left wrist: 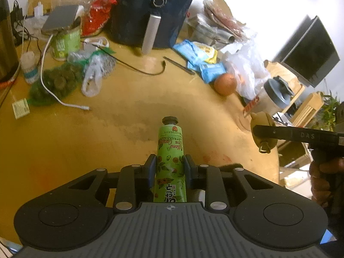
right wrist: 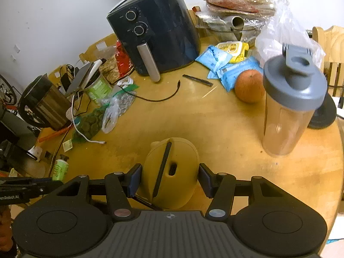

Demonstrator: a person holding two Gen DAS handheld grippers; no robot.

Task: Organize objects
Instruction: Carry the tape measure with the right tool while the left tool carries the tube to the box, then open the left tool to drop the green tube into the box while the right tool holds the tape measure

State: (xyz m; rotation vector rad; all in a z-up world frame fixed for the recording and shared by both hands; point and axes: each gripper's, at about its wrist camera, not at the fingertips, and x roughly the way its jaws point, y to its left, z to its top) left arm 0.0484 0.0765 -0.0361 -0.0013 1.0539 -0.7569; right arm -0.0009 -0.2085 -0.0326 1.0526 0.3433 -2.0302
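The left gripper [left wrist: 169, 165] is clamped on a green hand-cream tube [left wrist: 171, 150], its pads pressing both sides of the body, cap pointing away over the bare middle of the round wooden table [left wrist: 64, 150]. To its right, the right gripper [right wrist: 169, 178] stands about half open around a mustard-yellow case [right wrist: 172, 172], which looks carried above the table; whether both pads press its sides I cannot tell.

Going left to right along the far side of the table: a steel kettle [right wrist: 43, 105] at the left edge, a green tin [right wrist: 99, 88], a bag of dark round pieces [right wrist: 90, 122] with a white cable [right wrist: 86, 137] across it, the black air fryer [right wrist: 154, 32], blue packets [right wrist: 215, 60], an orange [right wrist: 249, 88], and a shaker bottle [right wrist: 288, 107] near the right edge.

Risks, as I judge them: the tube is soft and held low on its body, so it could squeeze or swivel; the rounded case could slip out between the pads; a swing rightward could topple the tall shaker, which stands near the rim.

The open room is the table's near centre; clutter crowds the far and left margins.
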